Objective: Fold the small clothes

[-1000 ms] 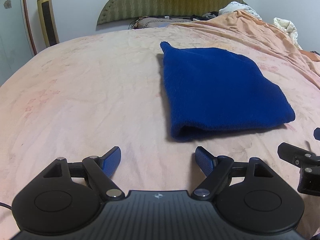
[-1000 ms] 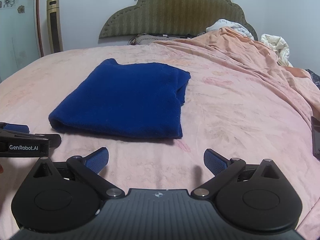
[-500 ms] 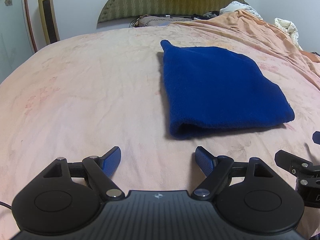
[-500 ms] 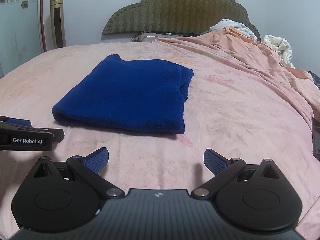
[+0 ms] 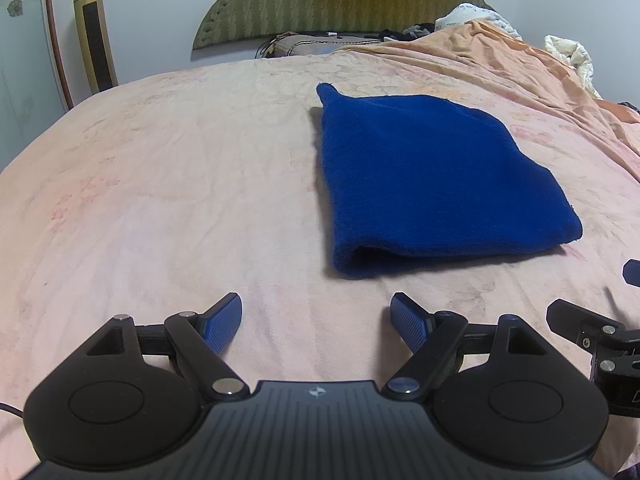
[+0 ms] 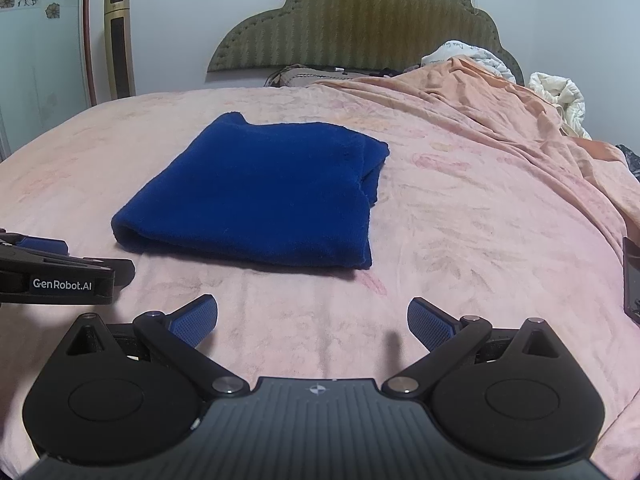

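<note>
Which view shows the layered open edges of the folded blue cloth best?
The right wrist view: the blue cloth shows its stacked layers at the far right corner. In the left wrist view the cloth shows mostly its flat top and the rounded near fold.

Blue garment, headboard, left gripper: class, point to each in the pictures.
Blue garment [image 6: 256,196], right wrist view, middle of top layer.
Headboard [image 6: 360,28], right wrist view, padded centre.
Left gripper [image 5: 316,316], left wrist view, midway between open fingertips.

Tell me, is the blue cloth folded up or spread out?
Folded. The blue cloth lies on the pink bedsheet as a neat rectangle, with doubled layers showing at its near edge.
</note>
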The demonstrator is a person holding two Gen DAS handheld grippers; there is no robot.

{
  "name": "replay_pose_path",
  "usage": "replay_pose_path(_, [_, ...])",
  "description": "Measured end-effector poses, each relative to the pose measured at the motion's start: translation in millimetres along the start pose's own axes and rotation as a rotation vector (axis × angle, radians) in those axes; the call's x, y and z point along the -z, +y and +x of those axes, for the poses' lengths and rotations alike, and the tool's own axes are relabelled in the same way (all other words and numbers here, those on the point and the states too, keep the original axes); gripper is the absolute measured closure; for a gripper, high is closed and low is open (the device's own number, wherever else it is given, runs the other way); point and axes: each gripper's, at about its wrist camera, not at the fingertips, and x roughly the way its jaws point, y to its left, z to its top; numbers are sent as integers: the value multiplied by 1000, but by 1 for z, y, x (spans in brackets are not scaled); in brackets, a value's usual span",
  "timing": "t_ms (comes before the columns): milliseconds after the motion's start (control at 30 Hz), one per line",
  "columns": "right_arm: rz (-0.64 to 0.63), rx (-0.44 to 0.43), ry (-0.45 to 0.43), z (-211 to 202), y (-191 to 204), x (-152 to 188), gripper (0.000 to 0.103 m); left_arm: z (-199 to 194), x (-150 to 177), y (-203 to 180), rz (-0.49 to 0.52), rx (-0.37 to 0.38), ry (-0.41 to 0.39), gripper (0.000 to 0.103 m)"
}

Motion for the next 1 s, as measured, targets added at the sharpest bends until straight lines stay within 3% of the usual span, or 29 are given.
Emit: replay_pose_path(1000, [-4,-28,-5,-3,4,-2,0,-6,0,-2,24,0,-11,21])
